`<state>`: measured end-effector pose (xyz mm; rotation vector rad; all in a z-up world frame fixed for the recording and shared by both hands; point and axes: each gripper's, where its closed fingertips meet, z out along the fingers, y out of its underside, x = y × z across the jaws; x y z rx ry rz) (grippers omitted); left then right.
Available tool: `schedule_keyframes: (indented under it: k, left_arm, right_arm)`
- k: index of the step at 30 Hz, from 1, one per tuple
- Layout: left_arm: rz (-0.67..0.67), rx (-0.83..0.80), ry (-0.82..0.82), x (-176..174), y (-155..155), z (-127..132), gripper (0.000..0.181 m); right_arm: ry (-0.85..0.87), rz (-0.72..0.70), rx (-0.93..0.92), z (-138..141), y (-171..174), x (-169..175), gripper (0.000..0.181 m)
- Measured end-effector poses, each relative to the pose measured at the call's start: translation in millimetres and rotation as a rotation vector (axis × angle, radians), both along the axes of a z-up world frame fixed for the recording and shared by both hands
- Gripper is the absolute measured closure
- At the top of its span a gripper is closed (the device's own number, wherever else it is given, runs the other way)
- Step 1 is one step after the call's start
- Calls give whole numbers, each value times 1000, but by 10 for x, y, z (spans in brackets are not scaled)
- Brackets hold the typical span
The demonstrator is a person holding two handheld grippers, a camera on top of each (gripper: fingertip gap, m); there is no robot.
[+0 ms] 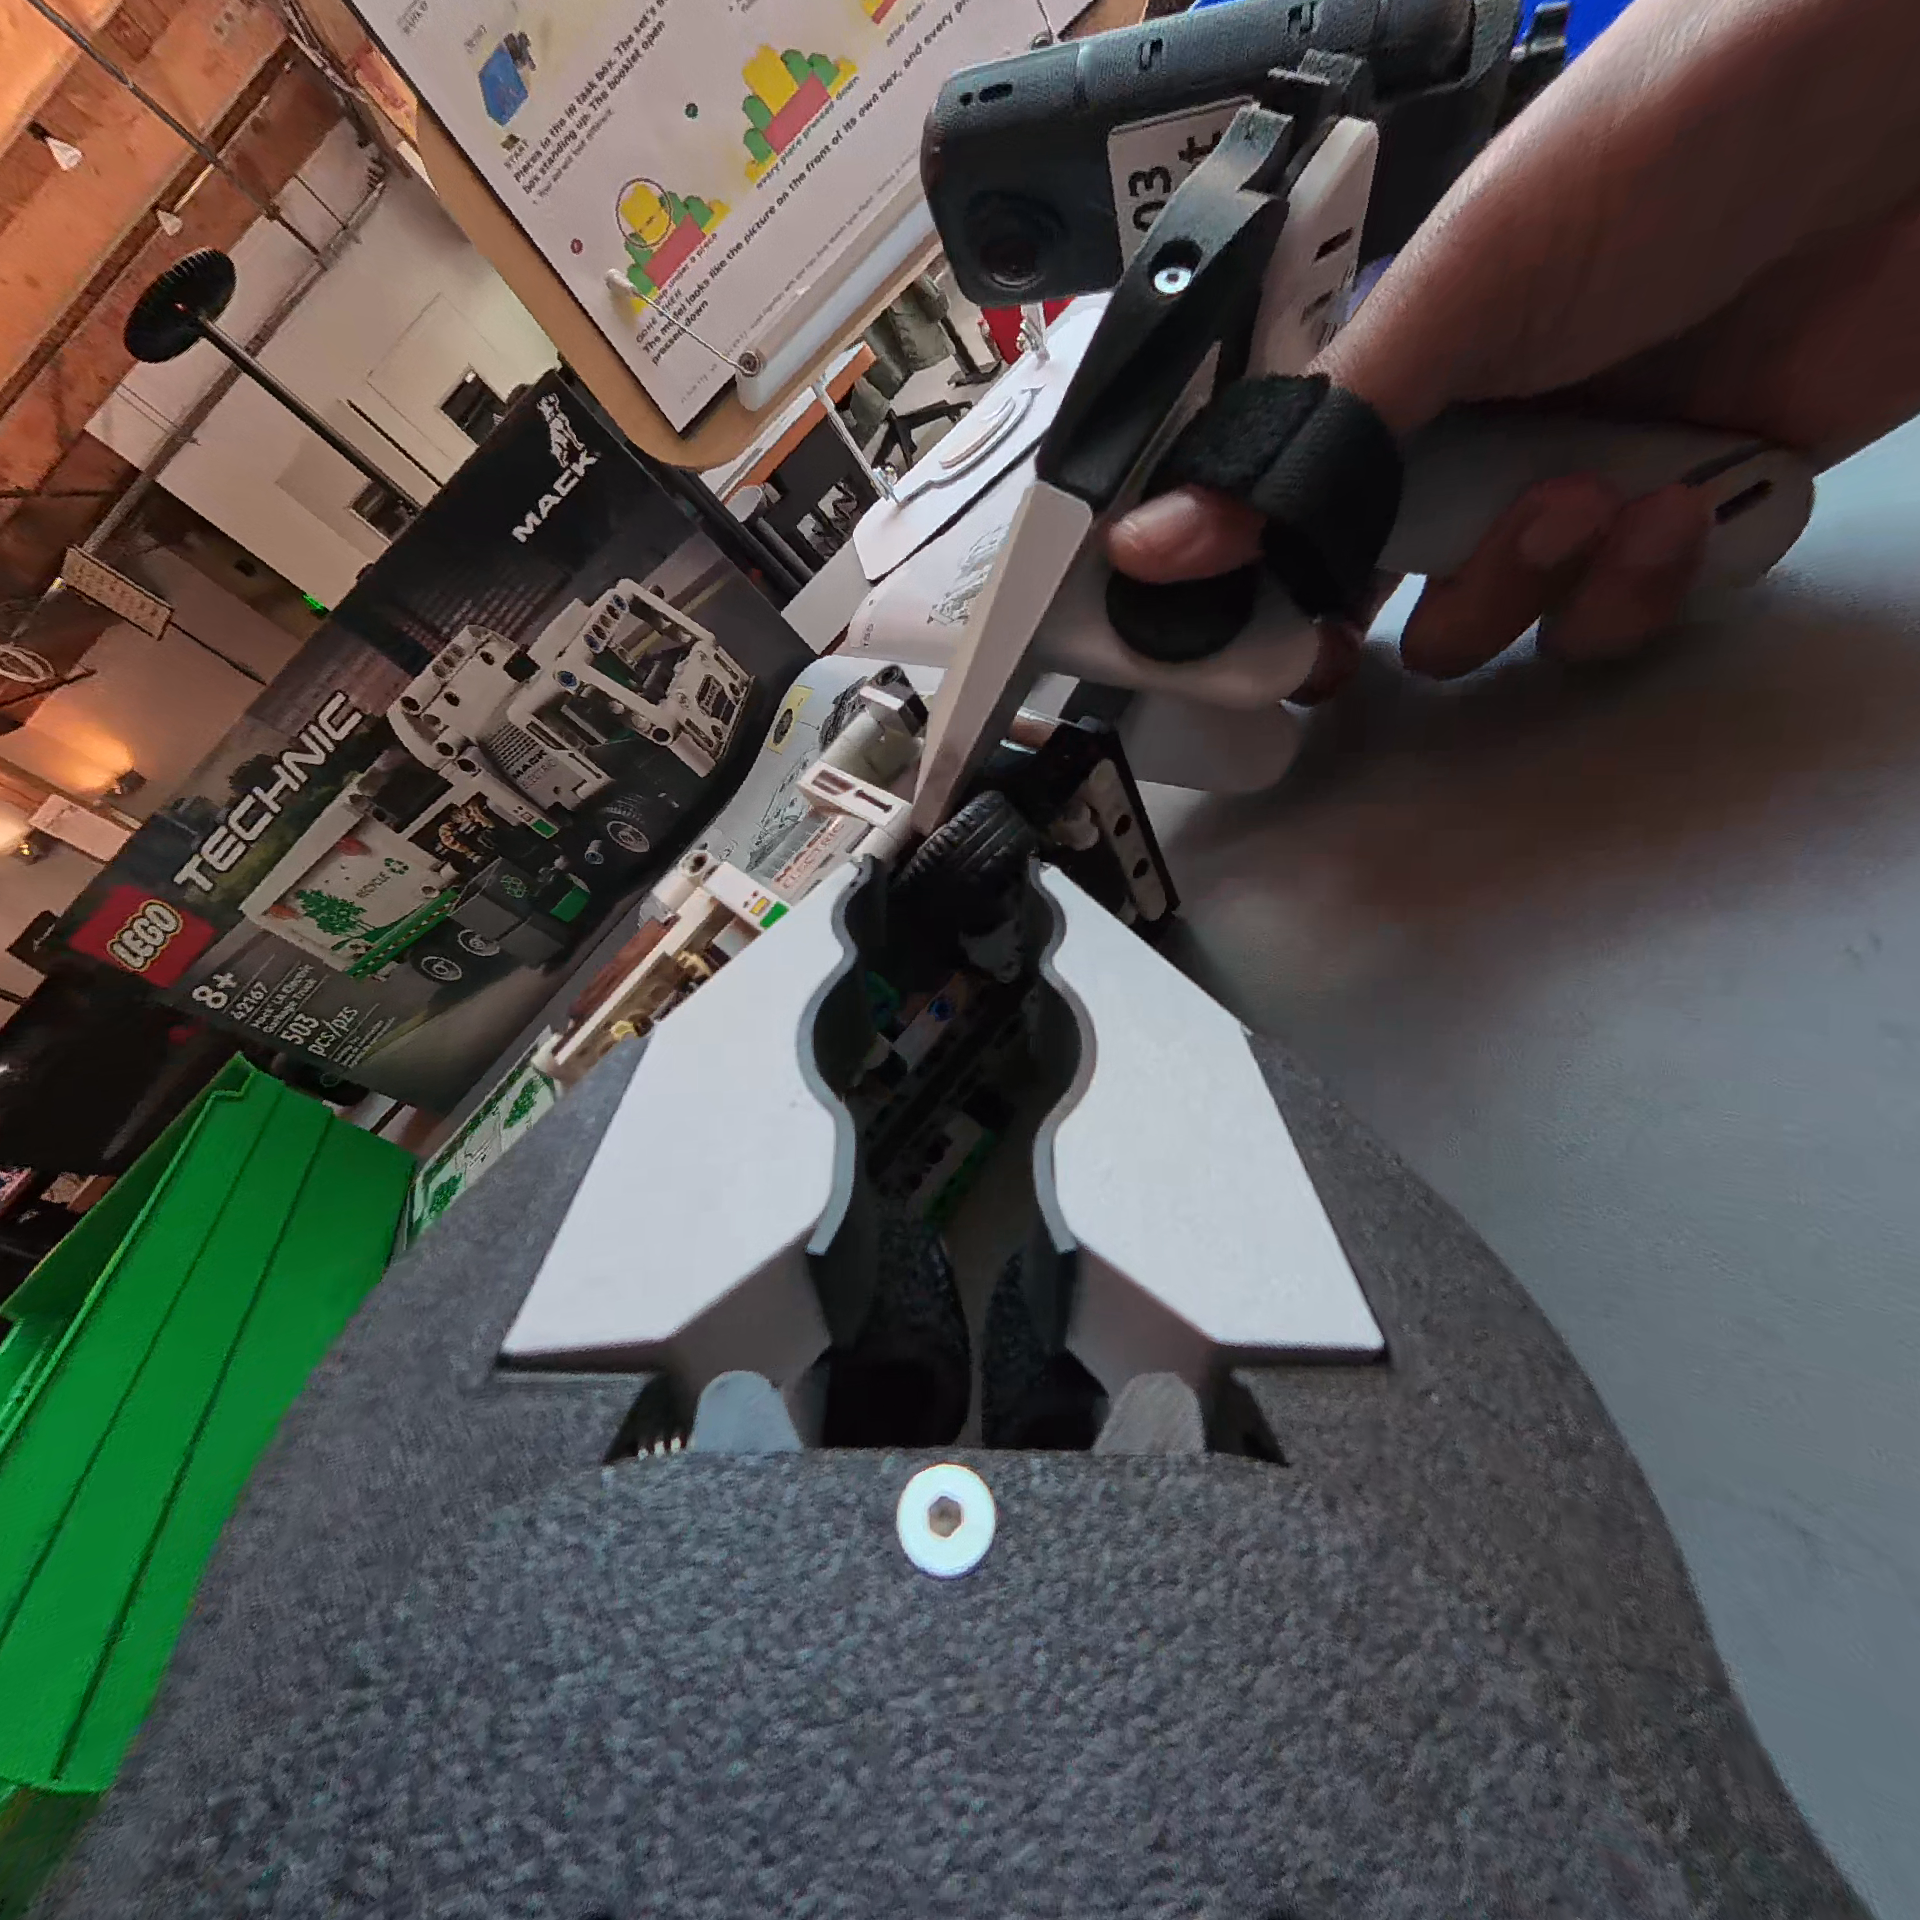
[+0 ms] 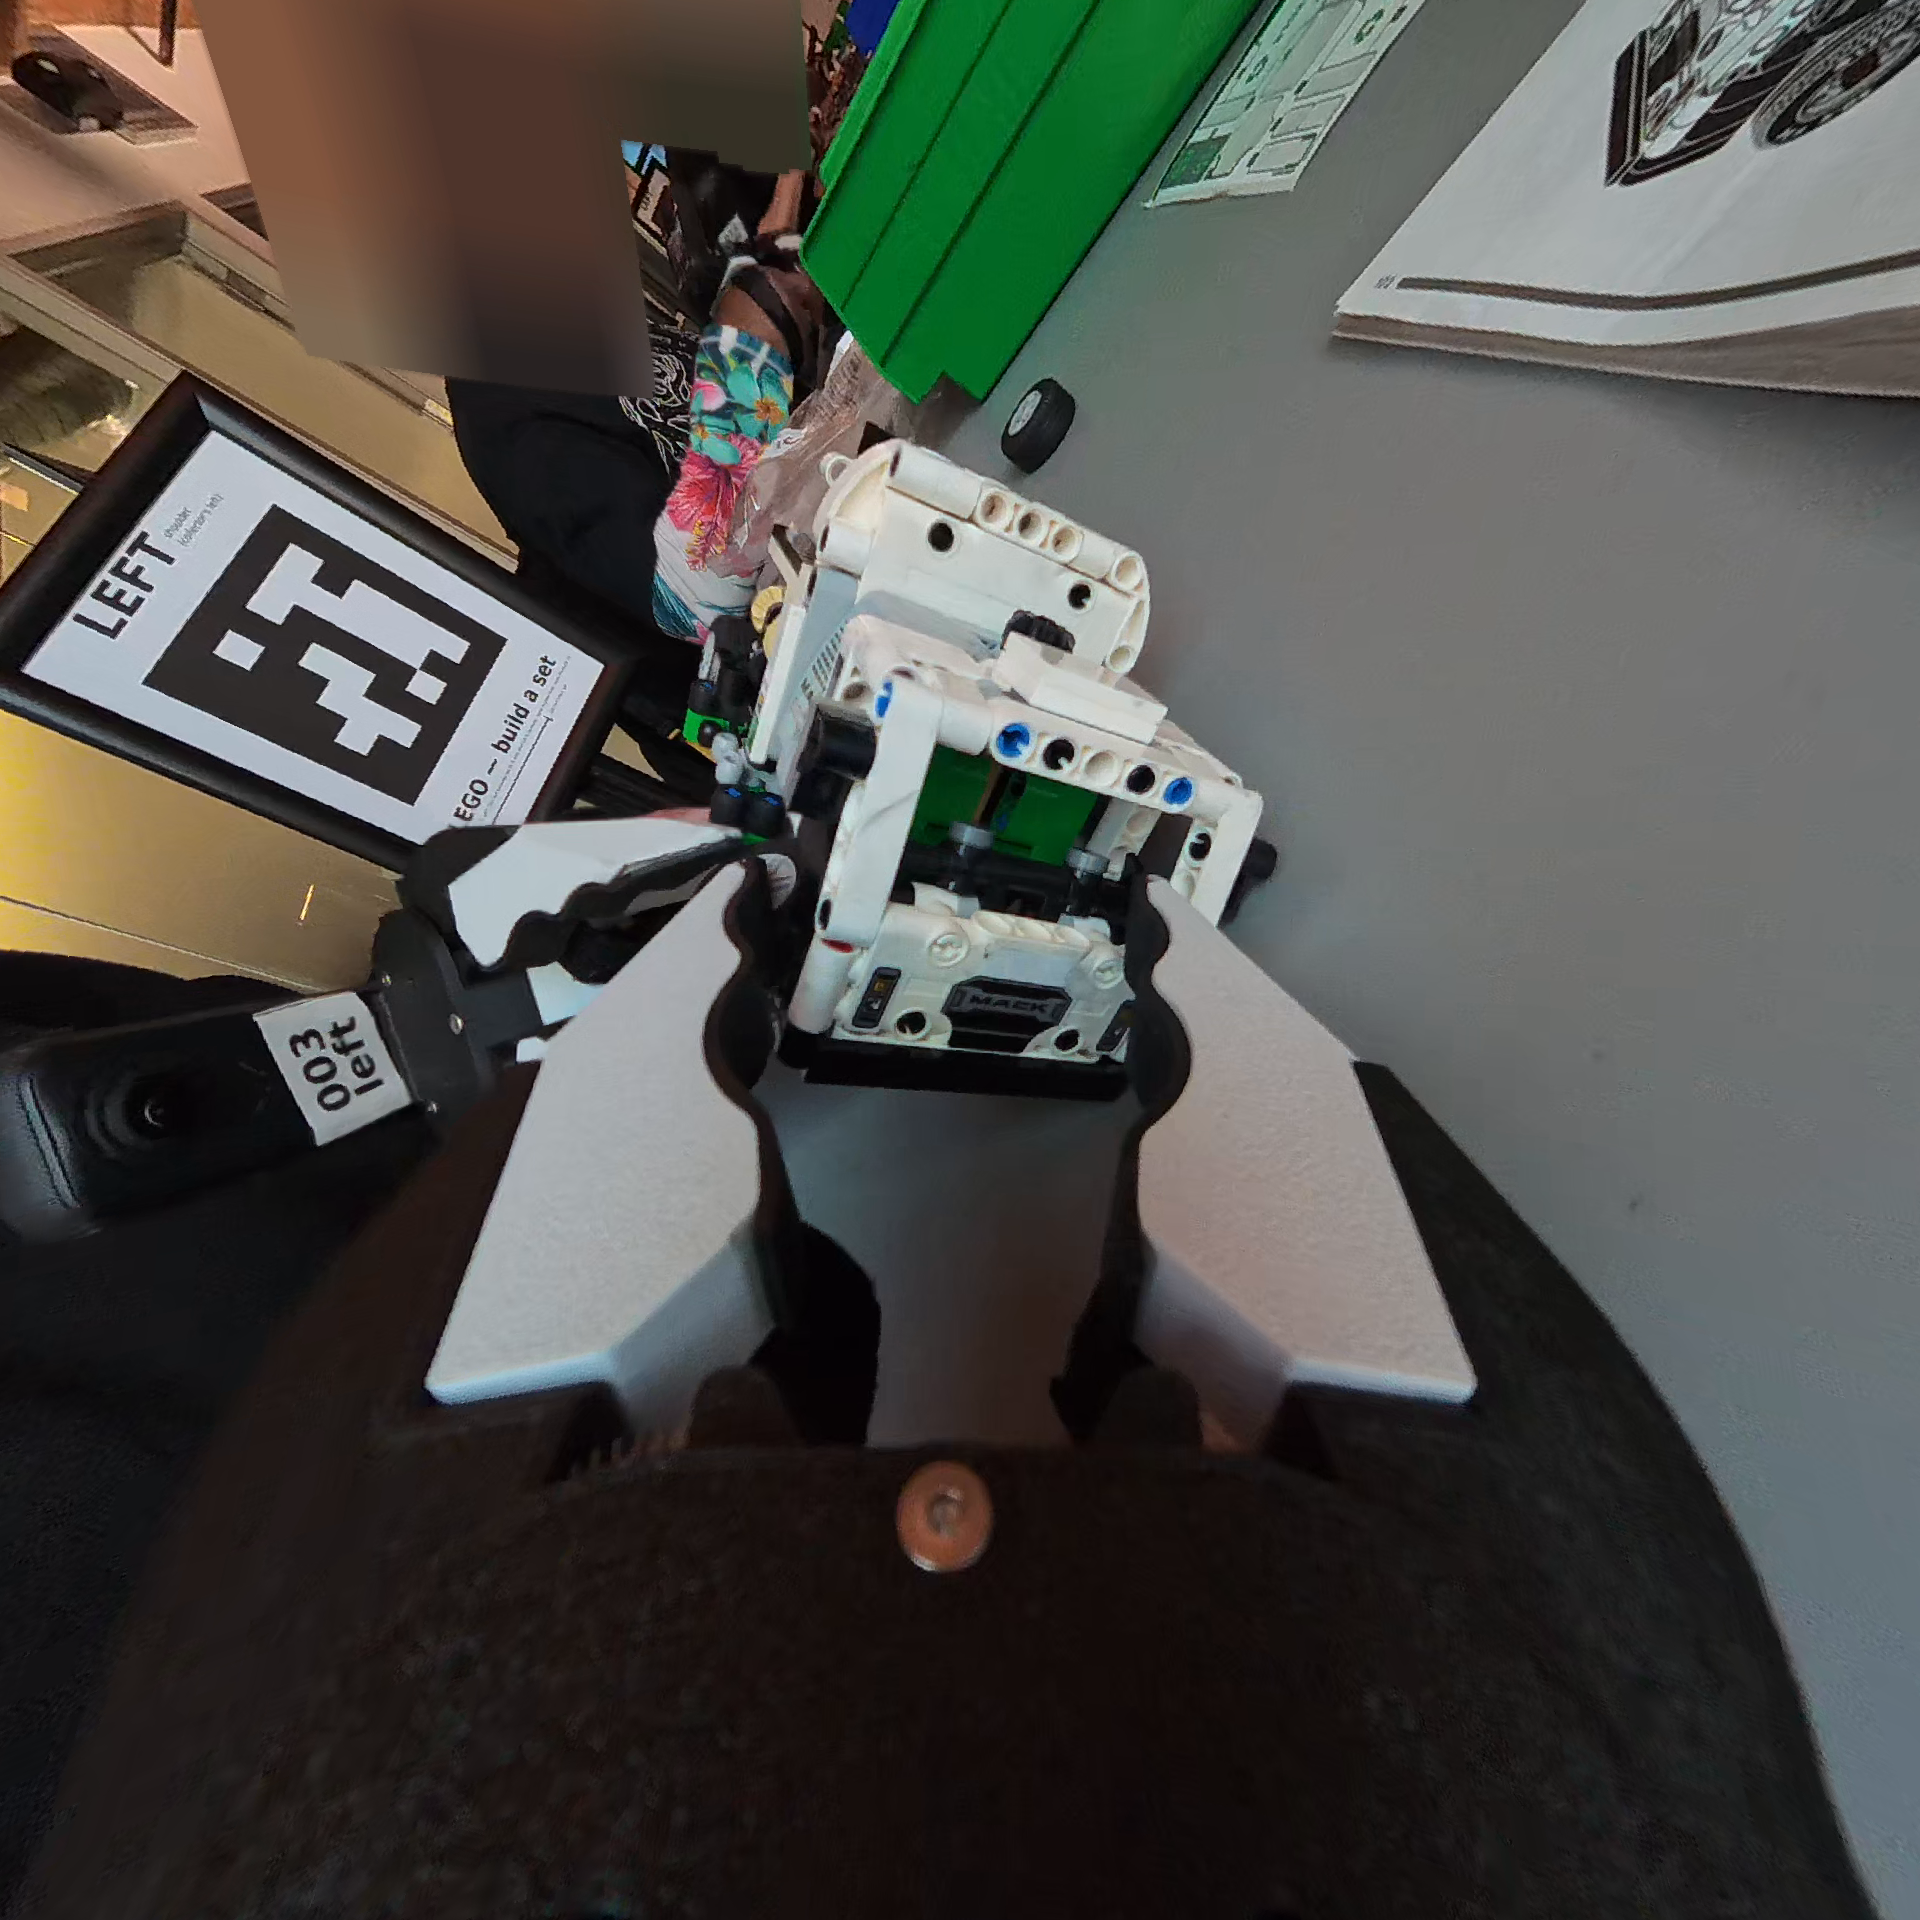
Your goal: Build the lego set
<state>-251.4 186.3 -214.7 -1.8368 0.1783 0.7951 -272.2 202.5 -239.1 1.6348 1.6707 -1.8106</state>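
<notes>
A white lego truck [image 2: 997, 665] with black chassis and green inner parts lies tilted on the grey table [image 2: 1507, 831]. My right gripper [image 2: 951, 920] is shut on the truck's front bumper, one finger on each side. My left gripper [image 1: 954, 883] is at the truck's side, shut on a black wheel [image 1: 971, 842]. Through the gap between its fingers I see the truck's underside [image 1: 935, 1049]. The left gripper also shows in the right wrist view [image 2: 743, 847]. A finger [image 1: 997, 623] of the right gripper, held by a hand [image 1: 1621, 312], reaches down to the wheel.
A loose black wheel [image 2: 1039, 421] lies by a green bin [image 2: 987, 187], which also shows in the left wrist view [image 1: 156, 1403]. An open instruction booklet [image 2: 1662, 208] and a sticker sheet [image 2: 1278, 104] lie beyond. The set's box [image 1: 416, 779] stands behind. A framed marker sign [image 2: 312, 665] and a person are at left.
</notes>
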Motion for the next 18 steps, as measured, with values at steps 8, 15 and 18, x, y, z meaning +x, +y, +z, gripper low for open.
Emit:
schedule_keyframes:
  k: [8, 15, 18]
  left_arm:
    - [-42, -17, 117, 164, 29, -14, 161]
    - [-5, -1, 95, 34, -100, 30, 169]
    - [-8, 2, 80, 30, -123, 25, 169]
  right_arm:
    - [17, 56, 54, -23, -81, 59, 113]
    - [17, 49, 51, -20, -80, 47, 113]
    - [21, 42, 63, -21, -95, 37, 112]
